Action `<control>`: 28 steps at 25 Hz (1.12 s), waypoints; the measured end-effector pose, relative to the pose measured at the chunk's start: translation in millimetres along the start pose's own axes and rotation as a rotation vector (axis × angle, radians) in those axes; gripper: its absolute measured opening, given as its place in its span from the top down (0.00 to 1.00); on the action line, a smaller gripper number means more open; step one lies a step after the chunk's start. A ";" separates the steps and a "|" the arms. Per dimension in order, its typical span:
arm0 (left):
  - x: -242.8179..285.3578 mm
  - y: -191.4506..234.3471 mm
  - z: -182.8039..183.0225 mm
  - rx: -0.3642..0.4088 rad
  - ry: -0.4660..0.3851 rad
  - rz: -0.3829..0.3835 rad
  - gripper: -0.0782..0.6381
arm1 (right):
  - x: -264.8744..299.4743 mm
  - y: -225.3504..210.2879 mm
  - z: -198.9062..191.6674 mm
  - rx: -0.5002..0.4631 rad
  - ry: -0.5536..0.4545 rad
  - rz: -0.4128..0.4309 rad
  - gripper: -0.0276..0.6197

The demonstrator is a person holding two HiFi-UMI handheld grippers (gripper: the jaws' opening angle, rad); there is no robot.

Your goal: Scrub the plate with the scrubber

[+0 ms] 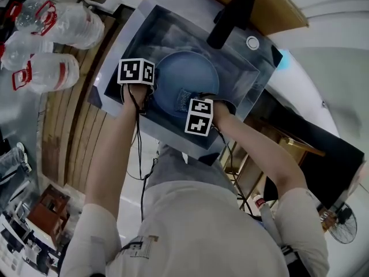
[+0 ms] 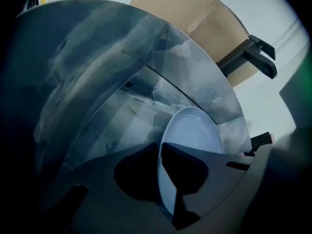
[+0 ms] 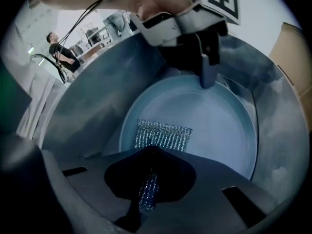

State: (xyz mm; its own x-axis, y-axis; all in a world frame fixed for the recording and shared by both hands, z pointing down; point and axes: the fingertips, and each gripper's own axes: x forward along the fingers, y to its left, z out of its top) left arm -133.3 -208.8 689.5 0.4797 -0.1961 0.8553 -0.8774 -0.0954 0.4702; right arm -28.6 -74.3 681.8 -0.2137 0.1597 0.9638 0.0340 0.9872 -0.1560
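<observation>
A pale blue plate (image 1: 187, 77) lies in the steel sink (image 1: 252, 82). My left gripper (image 1: 151, 97) is at the plate's left rim. In the left gripper view the thin rim of the plate (image 2: 195, 135) runs between the jaws, and the left gripper (image 2: 159, 177) is shut on it. My right gripper (image 1: 193, 98) hangs over the plate's near side, shut on a silver mesh scrubber (image 1: 183, 94). In the right gripper view the scrubber (image 3: 163, 135) sticks out of the right gripper (image 3: 148, 191) and lies flat on the plate (image 3: 219, 126). The left gripper (image 3: 207, 77) shows at the far rim.
A black faucet (image 1: 230, 19) reaches over the sink's far side, with a round button (image 1: 252, 42) beside it. Several water bottles (image 1: 57, 22) lie to the left on wooden boards. The sink walls (image 3: 92, 106) stand close around the plate. A person (image 3: 56, 48) stands far off.
</observation>
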 end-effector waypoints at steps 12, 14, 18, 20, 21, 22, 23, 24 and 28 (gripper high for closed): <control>1.1 -2.6 0.2 0.021 0.007 -0.025 0.83 | 8.2 -66.3 62.4 -0.029 -0.194 -0.122 0.91; 0.9 -3.0 0.9 0.028 0.007 -0.023 0.83 | 6.4 -87.7 62.3 -0.075 -0.165 -0.148 0.91; 0.6 -2.6 -0.1 0.023 0.008 -0.021 0.83 | -0.4 -129.2 48.1 -0.067 -0.104 -0.210 0.91; 0.4 -3.1 -1.0 0.024 0.013 -0.023 0.83 | -4.9 -137.4 35.2 -0.022 -0.092 -0.235 0.91; 0.4 -3.5 -1.0 0.030 0.017 -0.025 0.83 | -6.8 -139.8 26.4 -0.010 -0.080 -0.255 0.91; 0.3 -3.7 -1.1 0.036 0.021 -0.026 0.83 | -8.5 -141.2 16.8 0.001 -0.065 -0.274 0.91; 0.3 -3.6 -1.3 0.041 0.026 -0.028 0.83 | -10.0 -141.2 7.1 0.014 -0.045 -0.286 0.91; 0.2 -3.3 -1.5 0.043 0.029 -0.029 0.83 | -11.1 -139.3 -2.7 0.022 -0.015 -0.291 0.91; 0.6 -3.0 -1.4 0.036 0.021 -0.024 0.83 | -10.8 -107.4 -41.5 -0.045 0.193 -0.247 0.91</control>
State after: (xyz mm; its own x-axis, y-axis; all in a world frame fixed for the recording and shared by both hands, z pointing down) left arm -130.3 -207.3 688.9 0.5004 -0.1728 0.8484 -0.8652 -0.1350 0.4828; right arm 10.5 -182.1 697.1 -0.0316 -0.0917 0.9953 0.0478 0.9945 0.0932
